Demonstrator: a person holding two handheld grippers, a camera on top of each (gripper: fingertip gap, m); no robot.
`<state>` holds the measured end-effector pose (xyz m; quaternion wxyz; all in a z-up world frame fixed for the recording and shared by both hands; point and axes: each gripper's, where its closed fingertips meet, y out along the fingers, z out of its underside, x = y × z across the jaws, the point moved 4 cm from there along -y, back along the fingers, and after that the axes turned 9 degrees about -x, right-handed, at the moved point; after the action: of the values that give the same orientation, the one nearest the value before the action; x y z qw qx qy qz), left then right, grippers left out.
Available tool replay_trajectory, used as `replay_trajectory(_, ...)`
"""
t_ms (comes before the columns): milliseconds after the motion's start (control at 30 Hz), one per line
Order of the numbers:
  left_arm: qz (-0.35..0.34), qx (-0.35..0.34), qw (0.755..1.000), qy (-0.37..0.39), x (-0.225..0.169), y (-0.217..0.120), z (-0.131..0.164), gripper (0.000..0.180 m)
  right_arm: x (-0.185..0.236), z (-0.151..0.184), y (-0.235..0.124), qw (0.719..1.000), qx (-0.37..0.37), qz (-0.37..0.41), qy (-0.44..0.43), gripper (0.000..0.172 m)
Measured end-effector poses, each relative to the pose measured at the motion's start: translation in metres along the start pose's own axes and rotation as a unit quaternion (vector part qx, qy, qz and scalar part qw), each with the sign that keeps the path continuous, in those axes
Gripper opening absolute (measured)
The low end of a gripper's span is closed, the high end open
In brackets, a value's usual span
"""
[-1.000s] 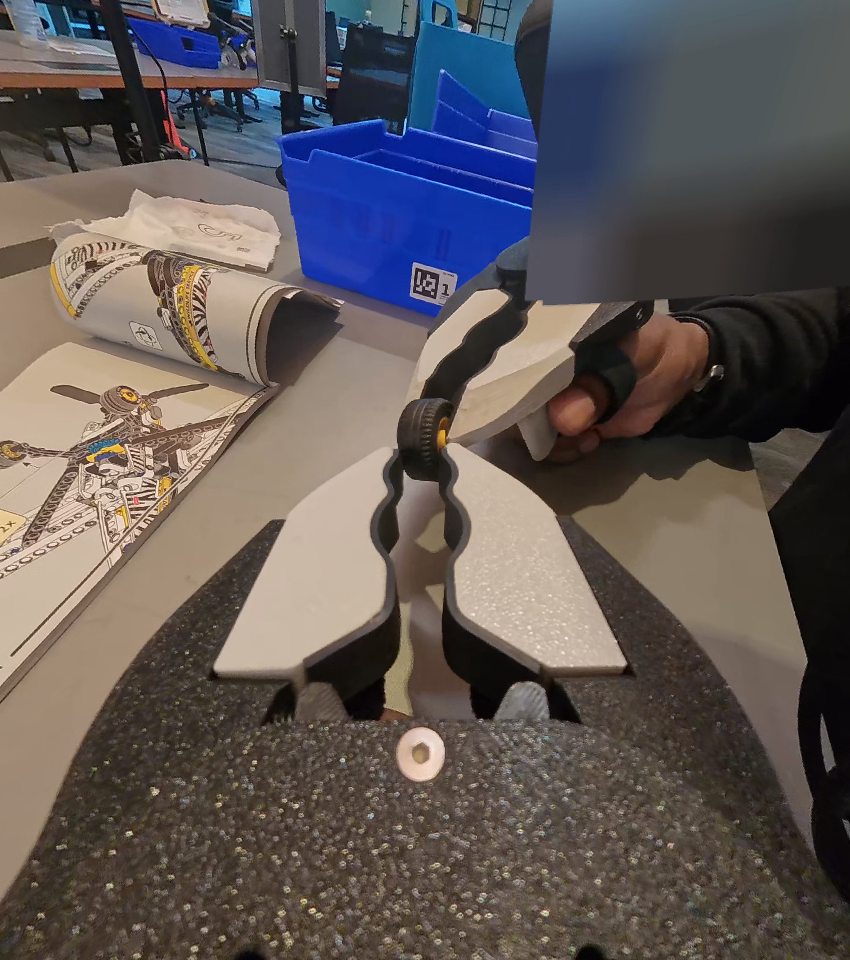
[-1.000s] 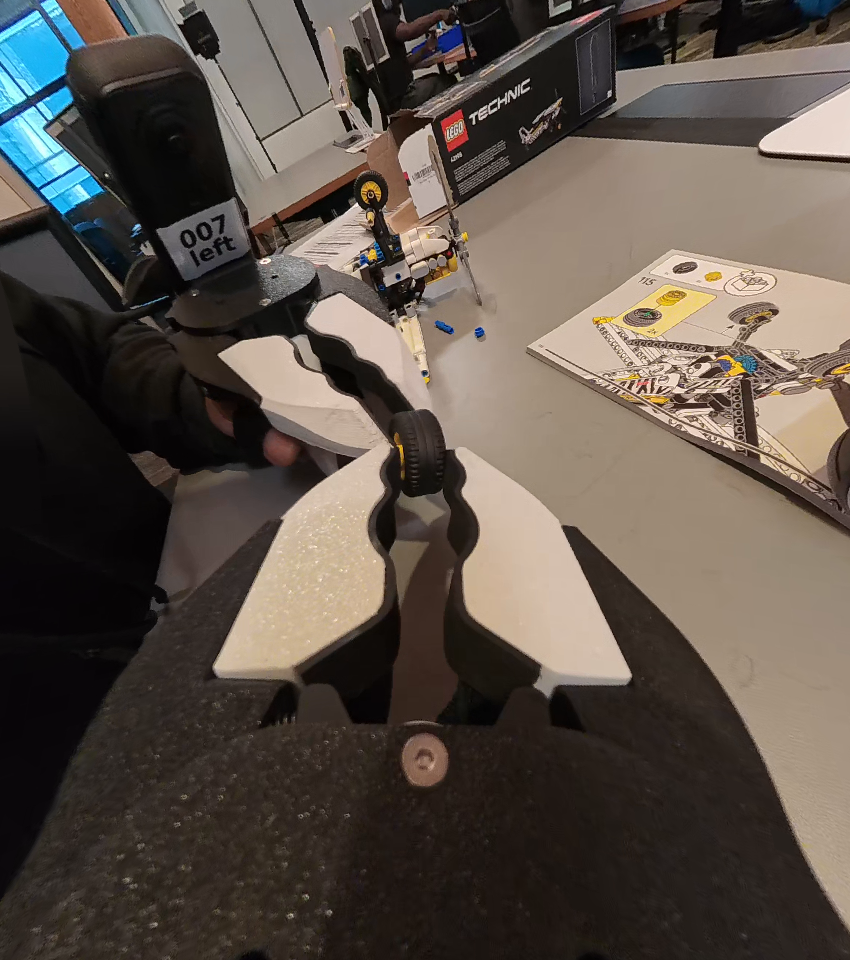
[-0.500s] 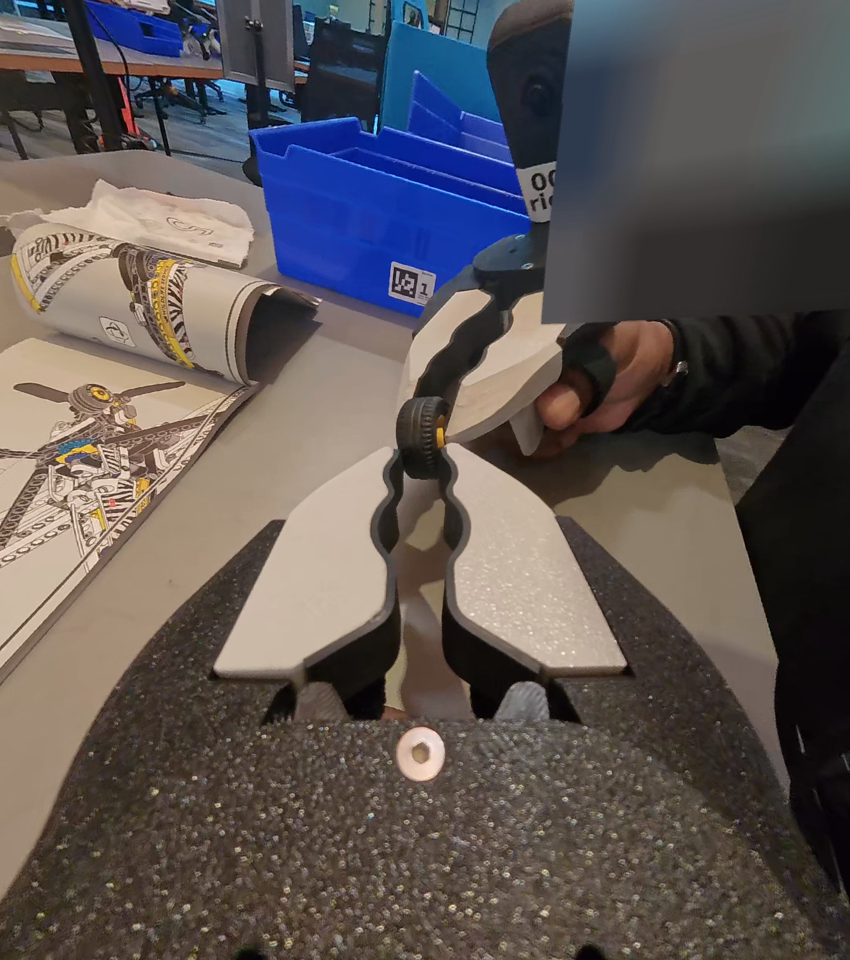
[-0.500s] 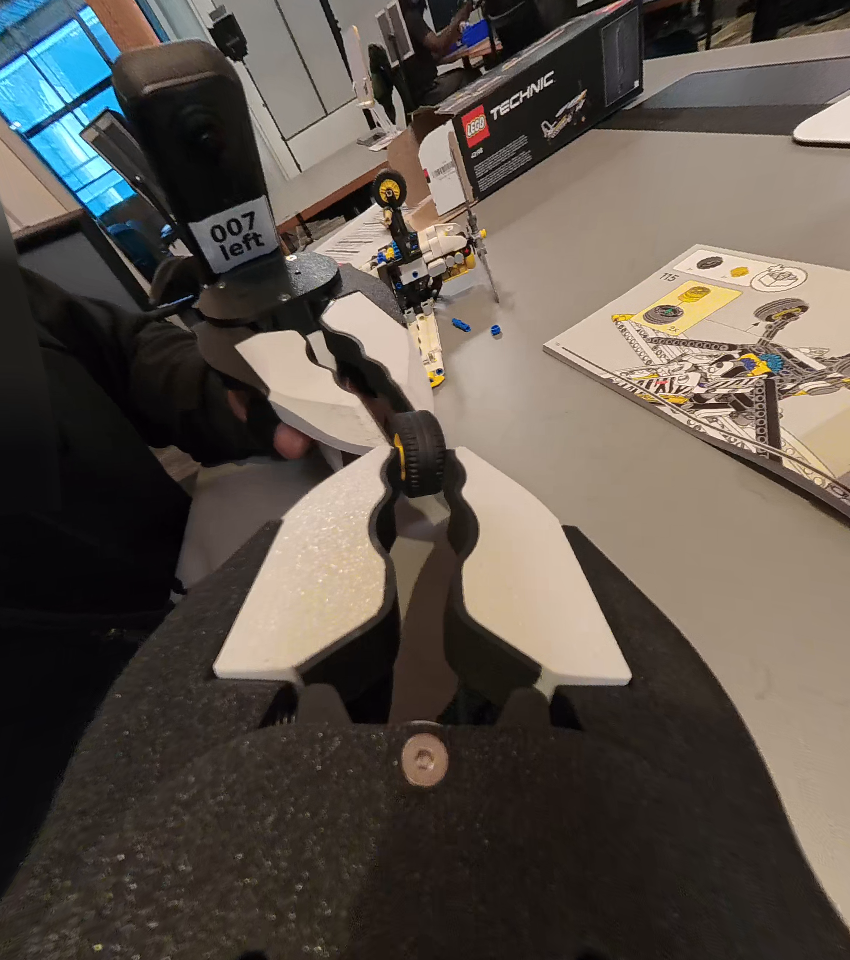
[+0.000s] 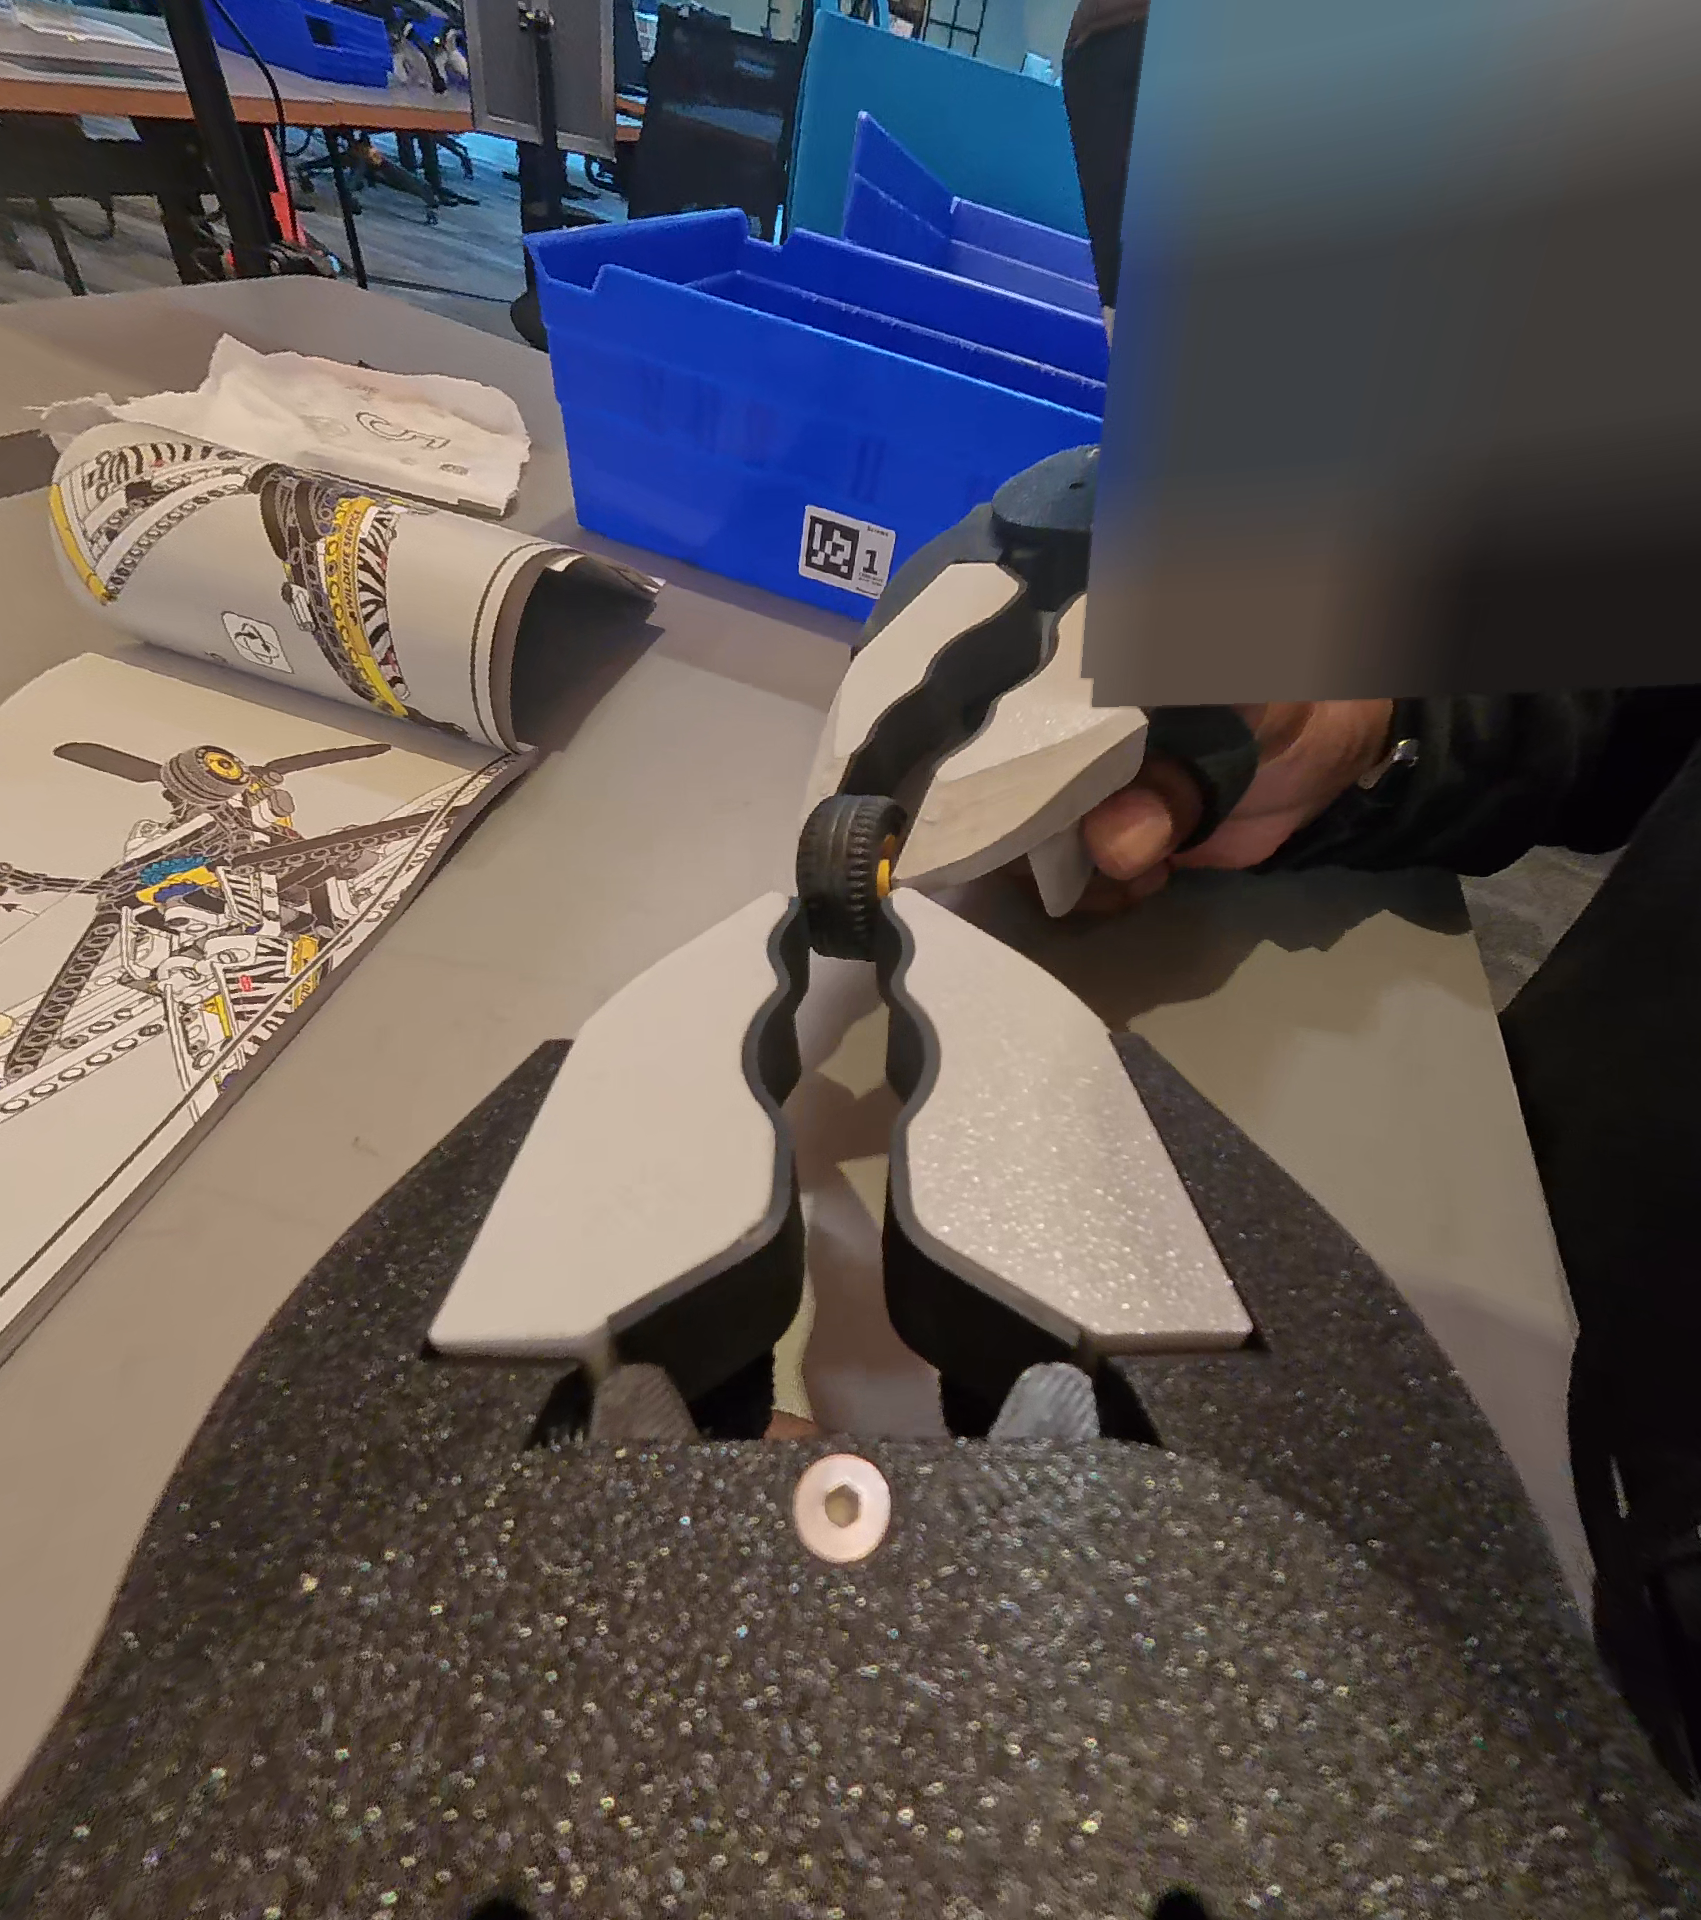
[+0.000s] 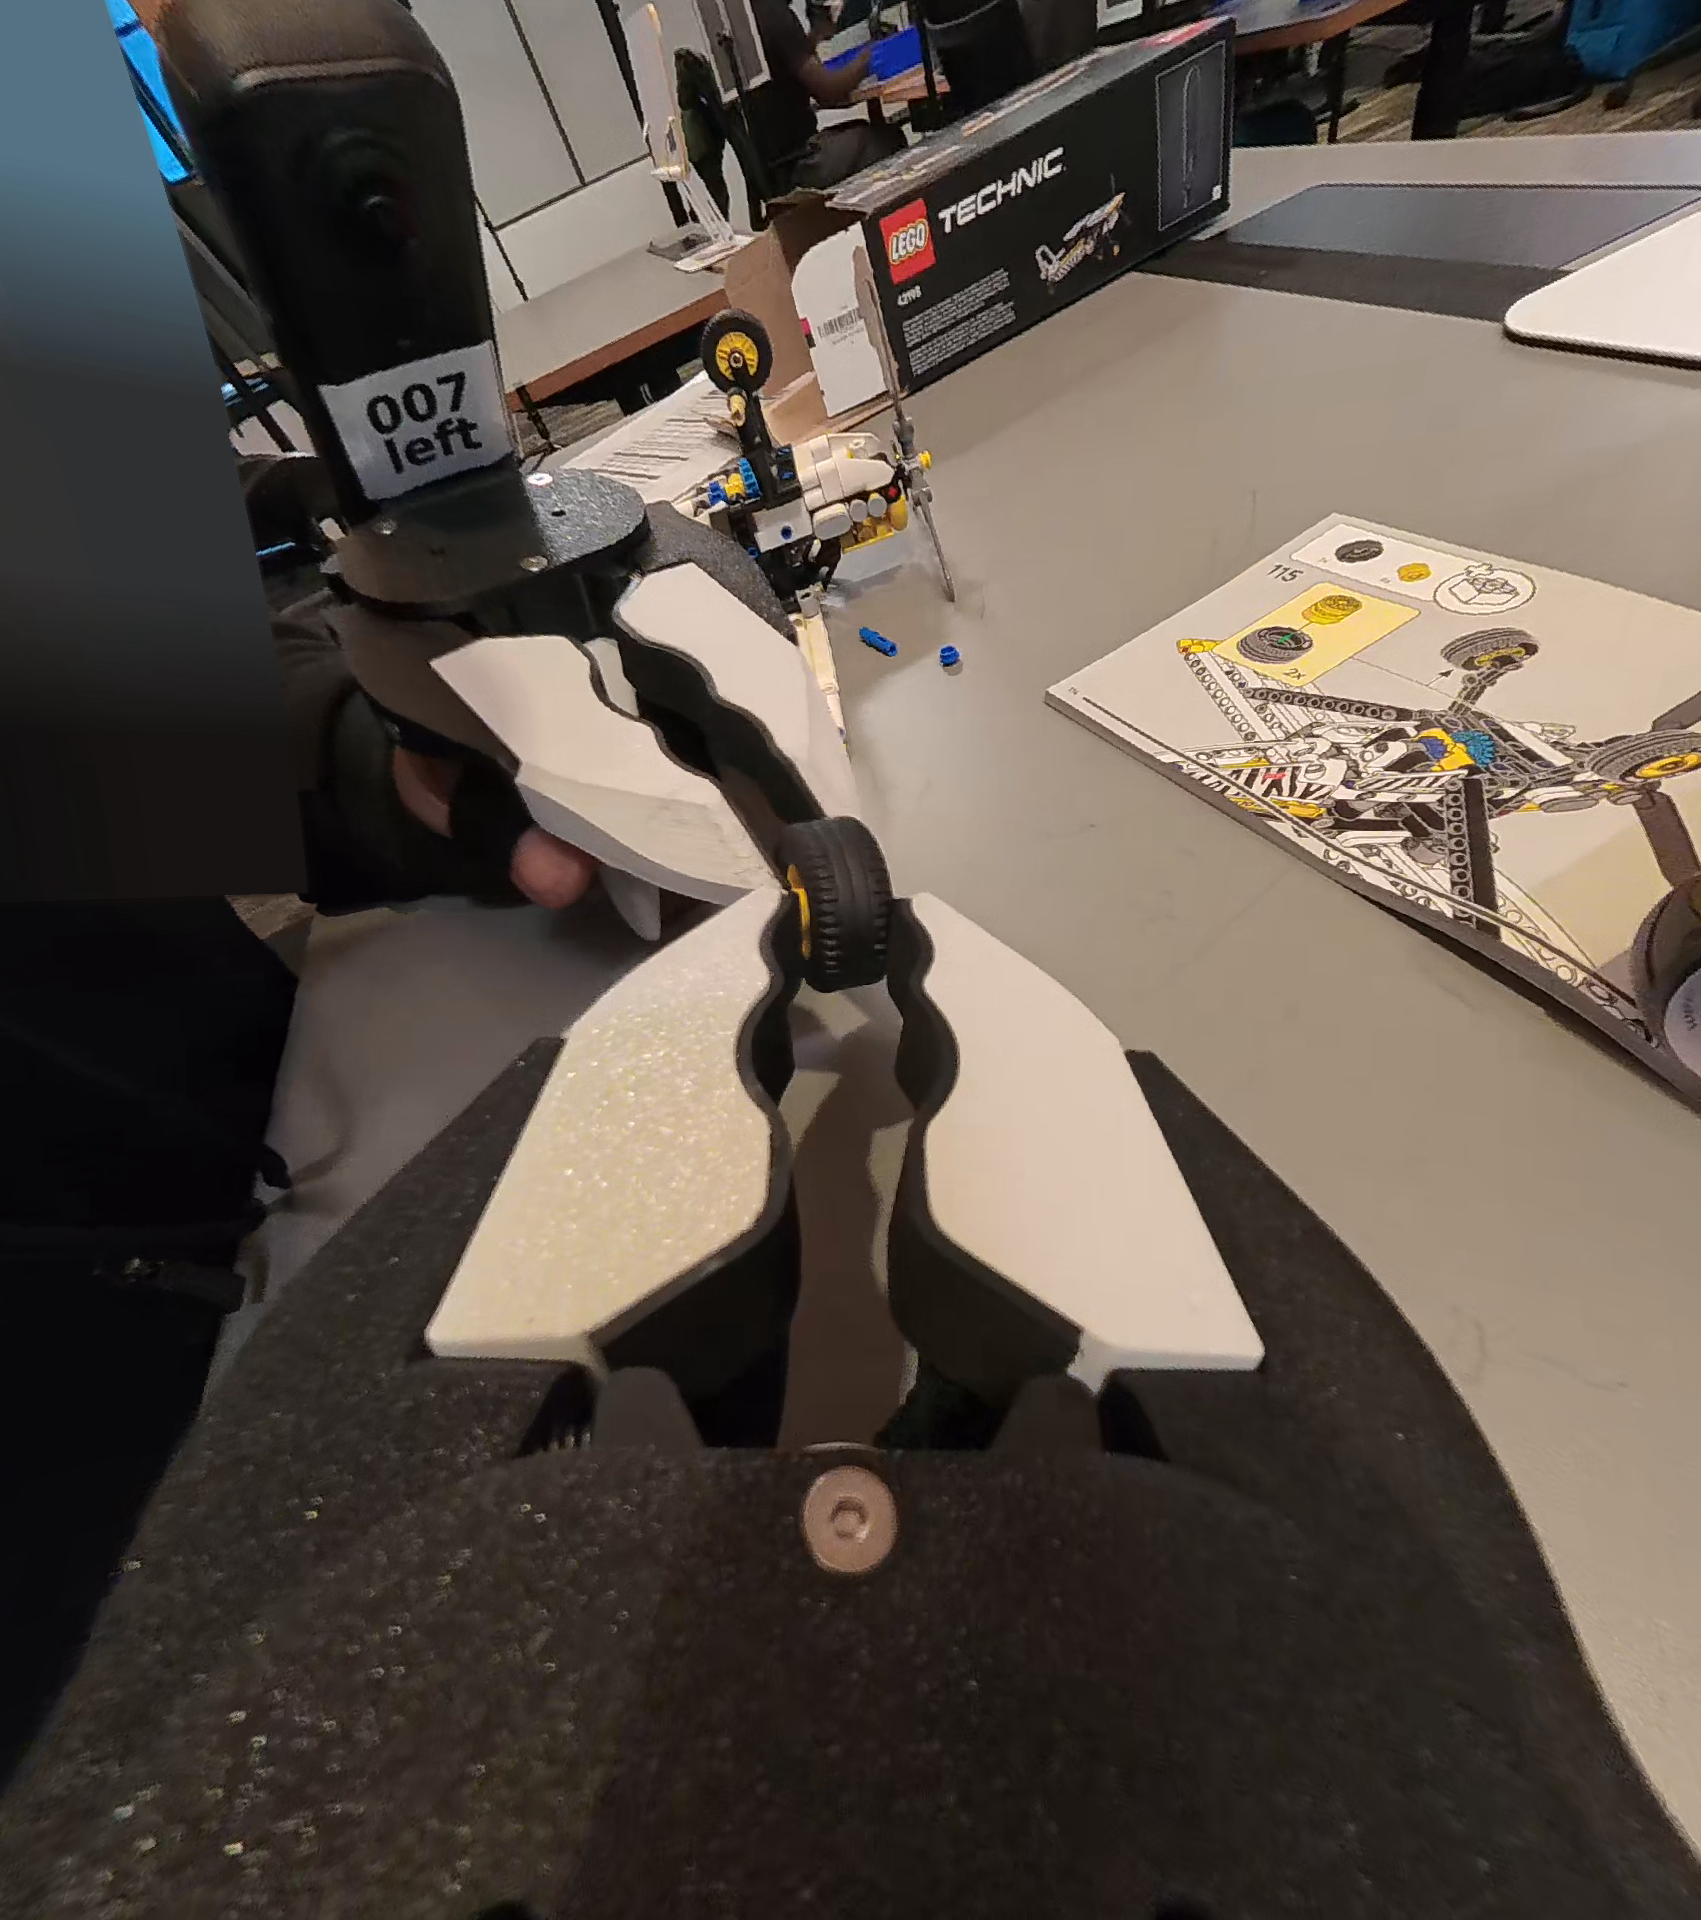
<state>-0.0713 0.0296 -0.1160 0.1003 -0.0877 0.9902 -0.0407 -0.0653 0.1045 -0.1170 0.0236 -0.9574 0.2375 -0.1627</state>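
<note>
Wheel (image 5: 844, 878), black-tyred with yellow hub, is clamped above the counter (image 5: 680, 790) by both the left hand-held gripper (image 5: 841, 914) and right hand-held gripper (image 6: 838, 914), tips meeting. Instruction booklet (image 6: 1448, 748) and part-built model (image 6: 825, 499) are noted nearby.

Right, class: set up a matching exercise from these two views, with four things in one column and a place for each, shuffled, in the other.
Things:
1. small black tyre on a yellow hub
2. blue plastic bin
3. two loose blue pegs
4. open instruction booklet

Places:
A. on the table beside the part-built toy plane
B. flat on the grey table, one page curled over
C. pinched between the fingertips of both grippers
D. behind the booklet, at the table's far edge

Pairs: 1-C, 2-D, 3-A, 4-B
</note>
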Motion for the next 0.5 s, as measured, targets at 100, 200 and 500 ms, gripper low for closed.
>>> replay_trajectory(100, -0.009, 0.003, 1.000, 0.009, 0.0004, 0.0003, 0.0006, 0.012, -0.0004, 0.0008, 0.0002, 1.000, 0.002, 0.010, -0.004, 0.016)
replay_trajectory(200, -0.017, 0.004, 1.000, 0.023, -0.0002, 0.0005, 0.0010, 0.012, -0.0001, 0.0015, 0.0001, 1.000, 0.003, 0.017, -0.003, 0.016)
replay_trajectory(500, -0.047, 0.012, 0.993, 0.111, -0.0049, 0.0017, 0.0030, 0.012, -0.0024, 0.0038, -0.0012, 0.998, 0.015, -0.009, 0.067, 0.016)
